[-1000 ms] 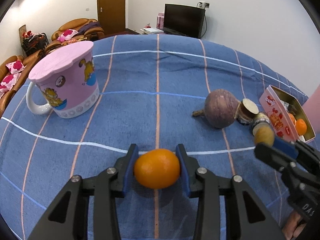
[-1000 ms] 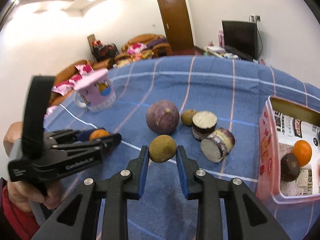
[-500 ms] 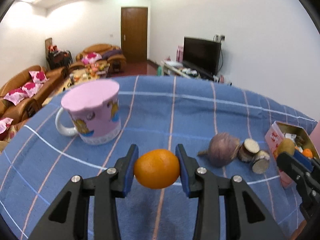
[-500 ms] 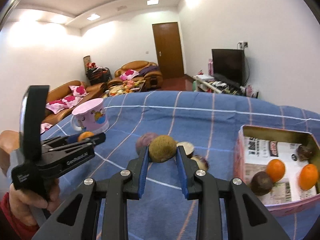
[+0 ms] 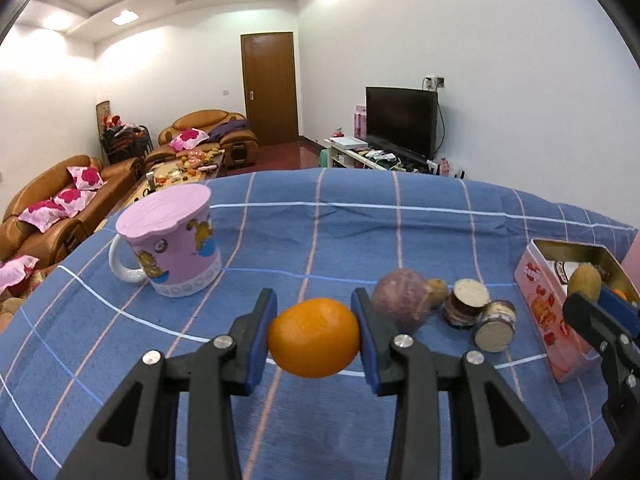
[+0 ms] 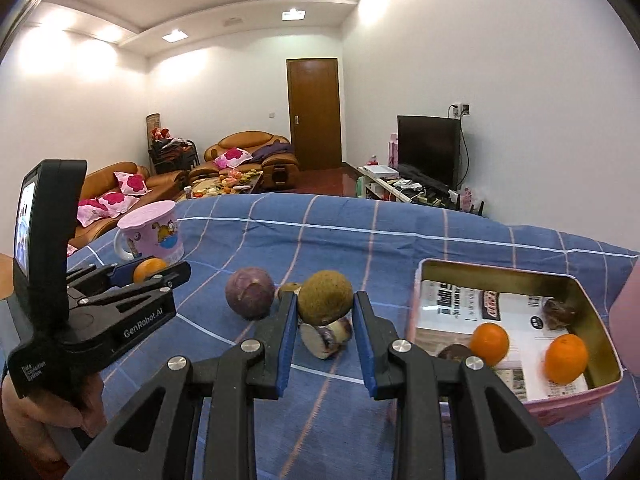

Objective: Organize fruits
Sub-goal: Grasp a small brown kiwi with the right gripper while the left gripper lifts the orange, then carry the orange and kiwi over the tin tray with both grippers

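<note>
My left gripper (image 5: 314, 336) is shut on an orange (image 5: 313, 337) and holds it above the blue checked cloth. From the right wrist view the same left gripper (image 6: 160, 270) shows at the left, with the orange (image 6: 147, 269) in it. My right gripper (image 6: 325, 312) is shut on a brown kiwi (image 6: 325, 298), lifted clear of the cloth; the left wrist view shows that kiwi (image 5: 585, 280) in front of the pink tin (image 5: 536, 300). Inside the pink tin (image 6: 500, 270) at the right lie two oranges (image 6: 489, 343) (image 6: 566, 358) and two dark fruits.
On the cloth rest a round purple fruit (image 6: 250, 293), a small brown fruit (image 5: 438, 290) and two cut purple pieces (image 5: 467, 307) (image 5: 495, 330). A pink lidded mug (image 5: 170, 246) stands at the left. Sofas, a door and a television lie beyond the table.
Both grippers have risen with their fruits and tilted up toward level, so more of the room shows. The right gripper with the kiwi has moved nearer the pink tin.
</note>
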`<state>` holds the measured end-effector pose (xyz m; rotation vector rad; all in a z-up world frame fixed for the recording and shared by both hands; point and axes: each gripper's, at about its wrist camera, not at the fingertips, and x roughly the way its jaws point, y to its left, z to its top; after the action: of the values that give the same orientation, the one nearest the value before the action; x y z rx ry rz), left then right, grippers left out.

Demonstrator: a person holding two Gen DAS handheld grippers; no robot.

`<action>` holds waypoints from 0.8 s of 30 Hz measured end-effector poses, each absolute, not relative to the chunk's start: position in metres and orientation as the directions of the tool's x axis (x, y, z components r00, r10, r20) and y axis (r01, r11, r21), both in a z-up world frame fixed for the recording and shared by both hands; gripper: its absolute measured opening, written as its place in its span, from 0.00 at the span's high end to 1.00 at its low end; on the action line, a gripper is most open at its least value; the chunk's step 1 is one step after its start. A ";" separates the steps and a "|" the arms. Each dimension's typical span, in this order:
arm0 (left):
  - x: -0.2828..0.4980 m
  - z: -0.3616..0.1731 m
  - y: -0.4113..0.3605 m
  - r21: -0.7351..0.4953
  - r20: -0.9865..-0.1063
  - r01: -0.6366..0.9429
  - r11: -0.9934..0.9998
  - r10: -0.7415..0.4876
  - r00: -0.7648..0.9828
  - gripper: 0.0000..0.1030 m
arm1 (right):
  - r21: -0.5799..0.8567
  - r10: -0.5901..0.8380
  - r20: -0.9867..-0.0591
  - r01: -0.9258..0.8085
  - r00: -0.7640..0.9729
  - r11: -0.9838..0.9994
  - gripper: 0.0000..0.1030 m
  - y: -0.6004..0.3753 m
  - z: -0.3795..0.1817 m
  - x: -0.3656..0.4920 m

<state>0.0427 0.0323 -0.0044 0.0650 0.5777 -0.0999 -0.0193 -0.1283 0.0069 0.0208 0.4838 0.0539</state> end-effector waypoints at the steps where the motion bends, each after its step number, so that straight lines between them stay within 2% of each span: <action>1: 0.041 -0.004 0.029 0.038 -0.547 0.114 0.993 -0.075 0.834 0.61 | 0.032 0.055 -0.463 -0.045 0.884 0.998 0.71 -0.131 0.007 -0.020; 24: 0.014 0.003 -0.061 0.032 -0.526 0.185 0.982 -0.140 0.839 0.61 | 0.042 -0.020 -0.430 0.042 0.902 0.998 0.71 -0.203 0.018 -0.042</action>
<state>0.0144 -0.0614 0.0032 0.0827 0.5498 -0.1721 -0.0420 -0.2030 0.0183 0.0507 0.4444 -0.0319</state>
